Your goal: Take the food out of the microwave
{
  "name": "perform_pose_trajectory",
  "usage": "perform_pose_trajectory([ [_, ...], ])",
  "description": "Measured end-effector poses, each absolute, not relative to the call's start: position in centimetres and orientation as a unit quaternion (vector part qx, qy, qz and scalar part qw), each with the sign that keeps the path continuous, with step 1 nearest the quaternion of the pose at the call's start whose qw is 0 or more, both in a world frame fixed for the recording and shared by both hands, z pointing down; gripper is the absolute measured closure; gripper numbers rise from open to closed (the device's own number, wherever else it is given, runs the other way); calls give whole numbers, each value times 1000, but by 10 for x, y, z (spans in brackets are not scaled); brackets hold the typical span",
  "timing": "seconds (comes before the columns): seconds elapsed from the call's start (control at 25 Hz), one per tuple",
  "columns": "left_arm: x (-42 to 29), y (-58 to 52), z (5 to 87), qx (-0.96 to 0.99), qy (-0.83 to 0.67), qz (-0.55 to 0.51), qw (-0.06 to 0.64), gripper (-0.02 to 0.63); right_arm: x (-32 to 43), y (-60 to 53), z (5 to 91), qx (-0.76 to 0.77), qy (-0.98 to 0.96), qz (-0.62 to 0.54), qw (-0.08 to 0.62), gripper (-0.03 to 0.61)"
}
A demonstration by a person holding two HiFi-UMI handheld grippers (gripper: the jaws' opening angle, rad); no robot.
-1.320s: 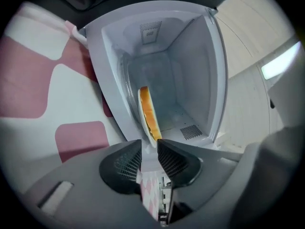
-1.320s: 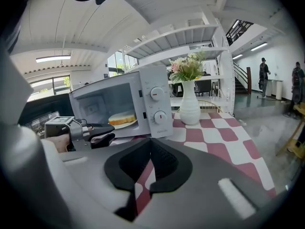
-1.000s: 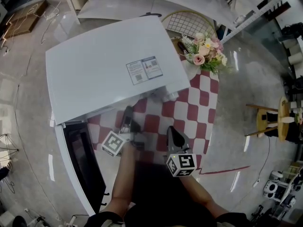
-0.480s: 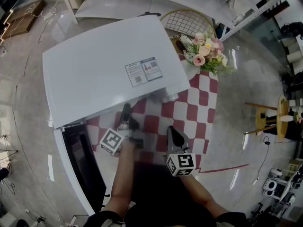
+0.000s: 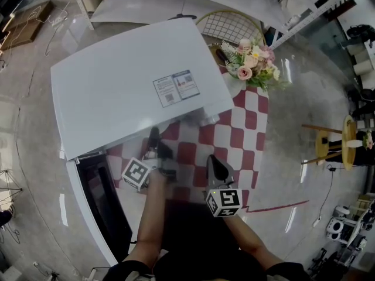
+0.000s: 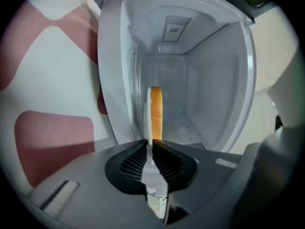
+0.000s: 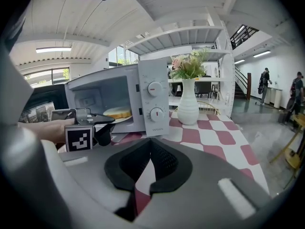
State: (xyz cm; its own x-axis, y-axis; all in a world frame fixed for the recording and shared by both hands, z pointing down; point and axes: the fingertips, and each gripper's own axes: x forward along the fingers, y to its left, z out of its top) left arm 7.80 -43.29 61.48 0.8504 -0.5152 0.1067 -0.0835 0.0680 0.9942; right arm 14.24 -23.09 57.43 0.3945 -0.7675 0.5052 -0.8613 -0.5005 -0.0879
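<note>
The white microwave (image 5: 117, 86) stands open on the checked table, its dark door (image 5: 102, 209) swung out to the left. Inside lies a white plate (image 7: 123, 119) with a yellow round of food (image 7: 119, 112). My left gripper (image 6: 151, 144) reaches into the opening, rolled on its side, so the plate rim (image 6: 147, 128) and food (image 6: 156, 113) show edge-on. Its jaws have just been closing and now press on the plate rim. My right gripper (image 5: 212, 164) hangs over the tablecloth, right of the left gripper (image 5: 155, 142), shut and holding nothing.
A white vase with flowers (image 7: 188, 106) stands right of the microwave's control panel (image 7: 152, 99). The red and white checked cloth (image 5: 234, 133) covers the table. A round wire chair back (image 5: 231, 25) is behind the table, and a small wooden side table (image 5: 334, 148) at right.
In the head view both grippers keep nearly the same places; the left one stays at the microwave's mouth. The closing of its jaws does not show from above.
</note>
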Motion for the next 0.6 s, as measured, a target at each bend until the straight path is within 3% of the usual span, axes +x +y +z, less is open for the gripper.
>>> perform_pose_trajectory([
  [0.6,69,-427,622,655,-218,-141,709,589,143,-228,574,842,-475,243,75,577],
])
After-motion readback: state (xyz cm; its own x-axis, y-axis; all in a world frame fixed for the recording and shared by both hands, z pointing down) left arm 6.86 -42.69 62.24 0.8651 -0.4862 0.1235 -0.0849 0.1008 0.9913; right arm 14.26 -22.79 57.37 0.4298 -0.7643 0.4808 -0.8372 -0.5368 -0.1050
